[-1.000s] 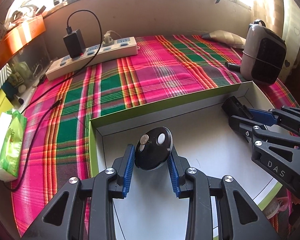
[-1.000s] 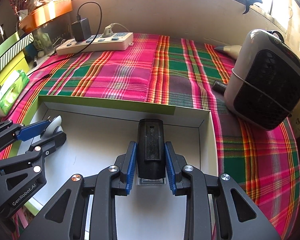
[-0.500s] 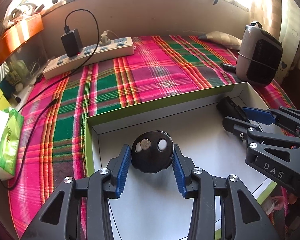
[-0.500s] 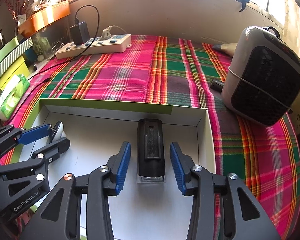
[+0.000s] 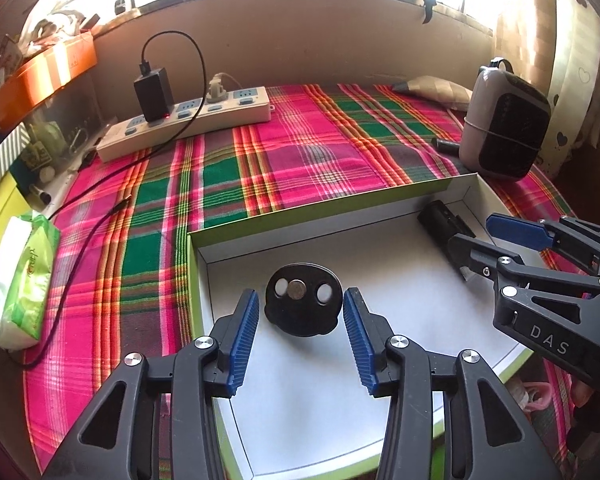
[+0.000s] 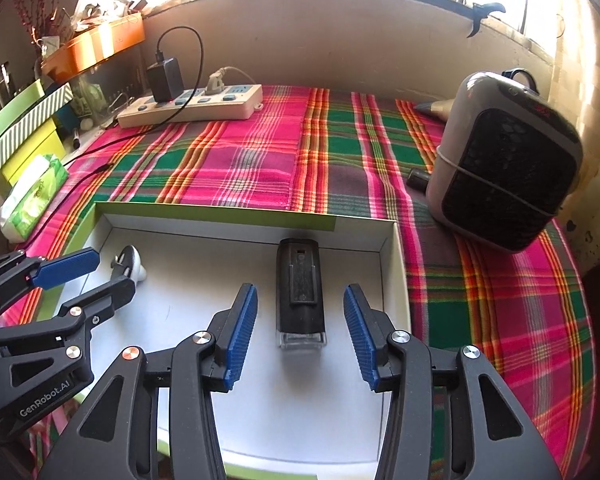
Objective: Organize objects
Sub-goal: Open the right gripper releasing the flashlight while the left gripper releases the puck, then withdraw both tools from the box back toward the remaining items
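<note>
A shallow white box with green sides (image 5: pixel 236 227) (image 6: pixel 220 216) lies on the plaid cloth. A round black disc with two white spots and a metal button (image 5: pixel 303 299) lies in its left part; it shows edge-on in the right wrist view (image 6: pixel 131 263). My left gripper (image 5: pixel 299 336) is open, jaws either side of the disc, not touching. A black rectangular device (image 6: pixel 300 285) (image 5: pixel 440 220) lies in the right part. My right gripper (image 6: pixel 300 330) is open around it, apart from it.
A white power strip with a black charger (image 5: pixel 188 120) (image 6: pixel 192 106) lies at the back left. A grey heater (image 5: pixel 504 132) (image 6: pixel 508 160) stands at the right. A green tissue pack (image 5: pixel 20 276) lies at the left edge.
Both grippers opened and let go: the left released the disc, the right released the black device. Both pulled back a little; both objects now rest in the box.
</note>
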The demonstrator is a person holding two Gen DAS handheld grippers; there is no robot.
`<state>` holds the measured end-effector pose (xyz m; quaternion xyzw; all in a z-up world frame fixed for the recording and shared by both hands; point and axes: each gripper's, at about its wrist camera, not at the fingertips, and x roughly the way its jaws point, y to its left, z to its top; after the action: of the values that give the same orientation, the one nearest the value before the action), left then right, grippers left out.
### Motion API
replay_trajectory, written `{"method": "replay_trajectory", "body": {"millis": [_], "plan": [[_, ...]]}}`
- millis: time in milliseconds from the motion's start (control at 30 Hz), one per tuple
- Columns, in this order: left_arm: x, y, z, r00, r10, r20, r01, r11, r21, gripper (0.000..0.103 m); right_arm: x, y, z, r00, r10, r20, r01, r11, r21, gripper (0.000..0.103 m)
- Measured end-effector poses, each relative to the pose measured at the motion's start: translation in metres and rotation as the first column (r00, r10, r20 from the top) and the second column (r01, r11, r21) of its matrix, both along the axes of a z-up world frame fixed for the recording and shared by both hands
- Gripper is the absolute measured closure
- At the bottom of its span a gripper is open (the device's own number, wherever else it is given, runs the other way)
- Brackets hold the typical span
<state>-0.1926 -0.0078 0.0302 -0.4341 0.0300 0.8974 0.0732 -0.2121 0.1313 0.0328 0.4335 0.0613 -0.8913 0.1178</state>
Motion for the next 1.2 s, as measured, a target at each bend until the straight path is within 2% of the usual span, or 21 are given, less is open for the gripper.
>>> {"method": "replay_trajectory", "body": {"millis": [600, 967, 1200], "plan": [[0.061, -0.018, 0.025, 0.997, 0.023, -0.069, -0.021, 0.999, 0.04, 0.061, 0.054, 0.012, 0.023, 0.998, -0.012, -0.066, 0.01, 0.999, -0.031, 0.056], [0.099, -0.035, 0.022, 0.994, 0.069, -0.084, -0.063, 0.995, 0.075, 0.06, 0.094, 0.028, 0.023, 0.994, -0.031, -0.109, 0.026, 0.999, -0.04, 0.056], [0.119, -0.038, 0.012, 0.996, 0.068, -0.058, -0.061, 0.992, 0.107, 0.058, 0.119, 0.042, 0.014, 0.994, -0.026, -0.106, 0.022, 0.999, -0.039, 0.056]]}}
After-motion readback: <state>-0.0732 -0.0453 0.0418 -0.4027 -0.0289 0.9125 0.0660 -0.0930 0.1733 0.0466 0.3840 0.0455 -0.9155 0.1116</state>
